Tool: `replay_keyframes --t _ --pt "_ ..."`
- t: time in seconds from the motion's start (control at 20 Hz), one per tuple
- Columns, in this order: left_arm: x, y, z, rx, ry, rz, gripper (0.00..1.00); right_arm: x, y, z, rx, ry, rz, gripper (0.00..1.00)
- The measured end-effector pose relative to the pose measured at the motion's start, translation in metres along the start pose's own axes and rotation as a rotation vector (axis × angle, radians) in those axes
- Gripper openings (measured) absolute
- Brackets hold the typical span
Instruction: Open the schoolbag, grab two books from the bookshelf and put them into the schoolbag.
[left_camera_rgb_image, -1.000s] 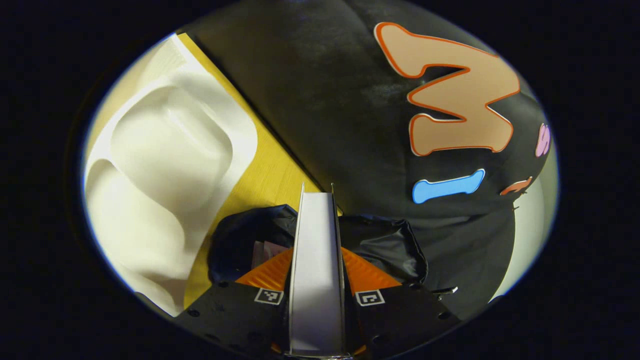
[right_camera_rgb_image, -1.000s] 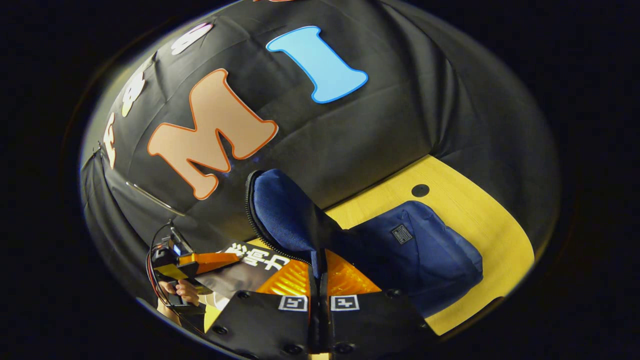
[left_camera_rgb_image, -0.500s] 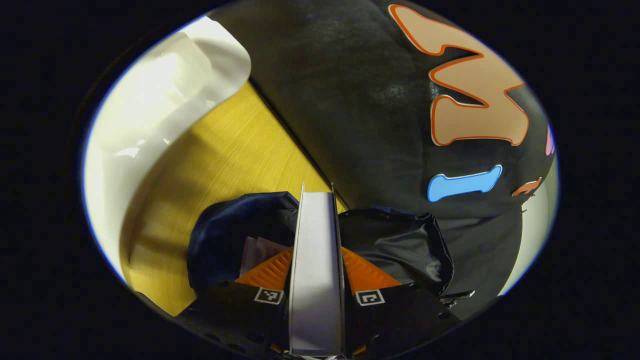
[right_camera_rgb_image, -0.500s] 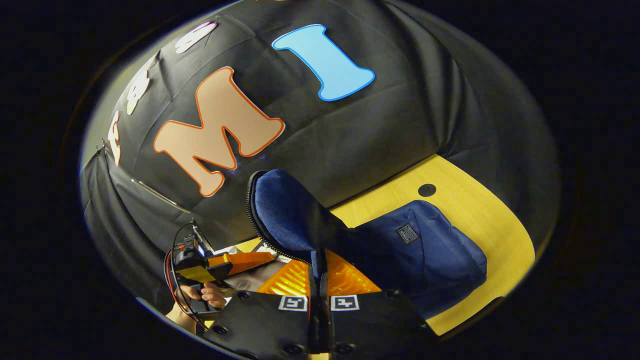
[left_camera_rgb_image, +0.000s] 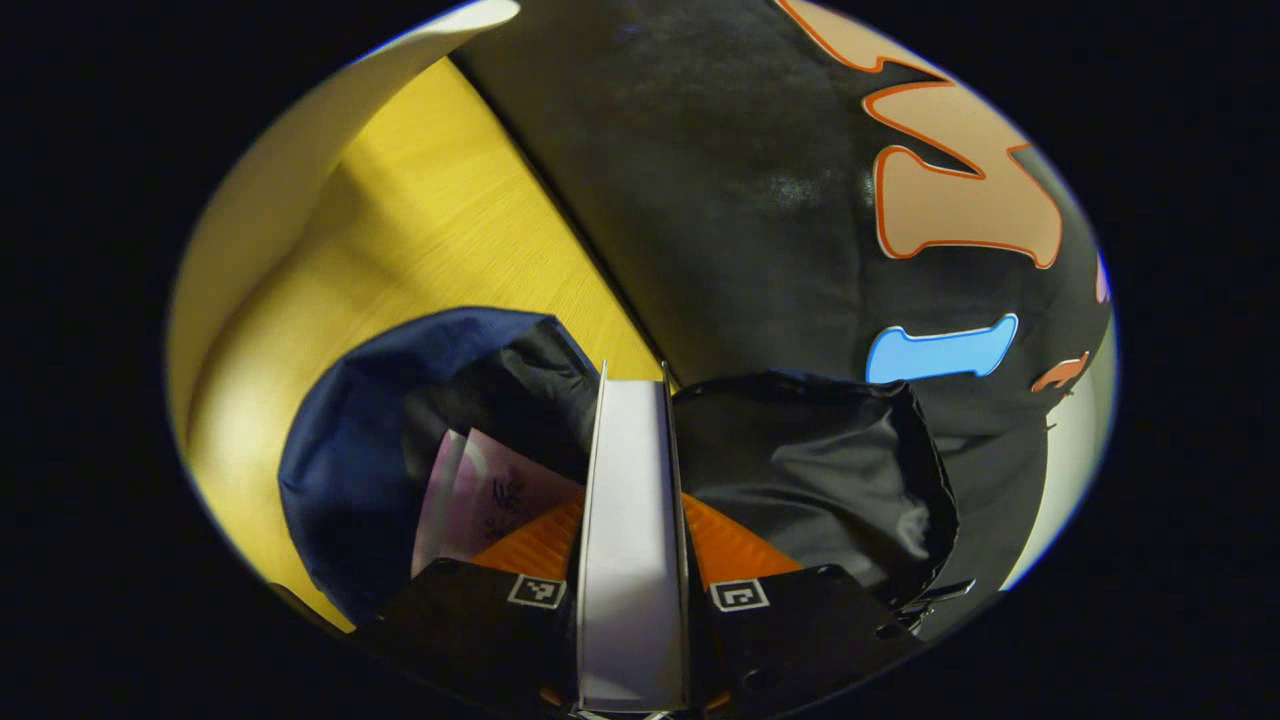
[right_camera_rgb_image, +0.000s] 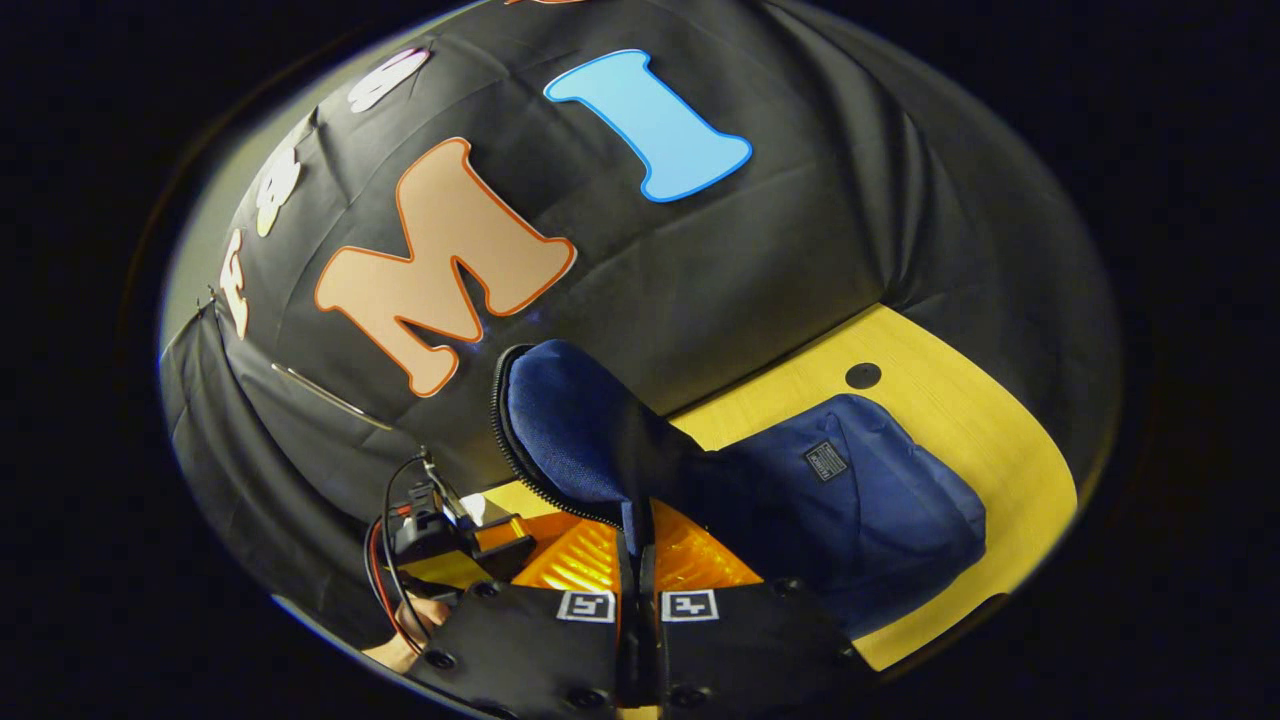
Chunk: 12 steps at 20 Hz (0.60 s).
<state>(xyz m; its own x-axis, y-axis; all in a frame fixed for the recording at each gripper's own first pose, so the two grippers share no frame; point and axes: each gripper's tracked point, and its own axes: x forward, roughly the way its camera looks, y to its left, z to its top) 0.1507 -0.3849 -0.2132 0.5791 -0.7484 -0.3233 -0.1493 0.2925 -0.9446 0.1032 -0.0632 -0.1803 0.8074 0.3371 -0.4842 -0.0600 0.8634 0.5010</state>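
The navy schoolbag (left_camera_rgb_image: 340, 440) lies on the yellow table with its mouth wide; black lining (left_camera_rgb_image: 810, 470) shows inside. A pink book (left_camera_rgb_image: 490, 495) rests in the opening. My left gripper (left_camera_rgb_image: 634, 530) is shut on a second book (left_camera_rgb_image: 632, 470), seen edge-on with white pages, right above the mouth. In the right gripper view, my right gripper (right_camera_rgb_image: 640, 545) is shut on the bag's zipped flap (right_camera_rgb_image: 570, 440) and holds it raised. The bag's body (right_camera_rgb_image: 860, 500) lies to the right. The left gripper (right_camera_rgb_image: 470, 540) and a hand show at the lower left, beside the flap.
The white bookshelf (left_camera_rgb_image: 330, 110) curves along the upper left edge of the left gripper view. The yellow table (left_camera_rgb_image: 440, 200) meets the black cloth wall behind the bag. A round hole (right_camera_rgb_image: 862, 376) sits in the tabletop beyond the bag.
My left gripper has carried the book away from the bookshelf and down over the bag's mouth; the pink book inside has come into sight. The right gripper has kept the flap raised.
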Motion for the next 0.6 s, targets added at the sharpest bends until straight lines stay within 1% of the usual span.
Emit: replay_keyframes --t 0.05,0.1,0.35,0.4,0.5,0.55,0.6 --pt "0.002 0.001 -0.003 -0.021 -0.008 -0.003 0.40 0.000 0.001 -0.001 0.002 0.000 0.001 0.02" --pt "0.004 0.000 -0.006 -0.035 -0.012 -0.009 0.38 -0.001 0.003 -0.001 0.007 0.000 0.006 0.02" --pt "0.018 0.005 -0.027 -0.099 -0.020 -0.012 0.38 -0.001 0.009 -0.010 -0.005 -0.003 0.012 0.02" --pt "0.020 0.004 -0.032 -0.093 -0.015 -0.016 0.40 -0.002 0.009 -0.014 -0.006 0.001 0.014 0.02" --pt "0.021 0.007 -0.043 -0.074 0.007 -0.009 0.37 -0.005 0.009 -0.018 -0.016 0.000 0.012 0.02" --pt "0.021 0.006 -0.044 -0.073 0.011 -0.004 0.36 -0.005 0.009 -0.018 -0.019 -0.002 0.011 0.04" --pt "0.022 0.006 -0.044 -0.073 0.009 -0.001 0.36 -0.006 0.008 -0.018 -0.021 -0.004 0.010 0.03"
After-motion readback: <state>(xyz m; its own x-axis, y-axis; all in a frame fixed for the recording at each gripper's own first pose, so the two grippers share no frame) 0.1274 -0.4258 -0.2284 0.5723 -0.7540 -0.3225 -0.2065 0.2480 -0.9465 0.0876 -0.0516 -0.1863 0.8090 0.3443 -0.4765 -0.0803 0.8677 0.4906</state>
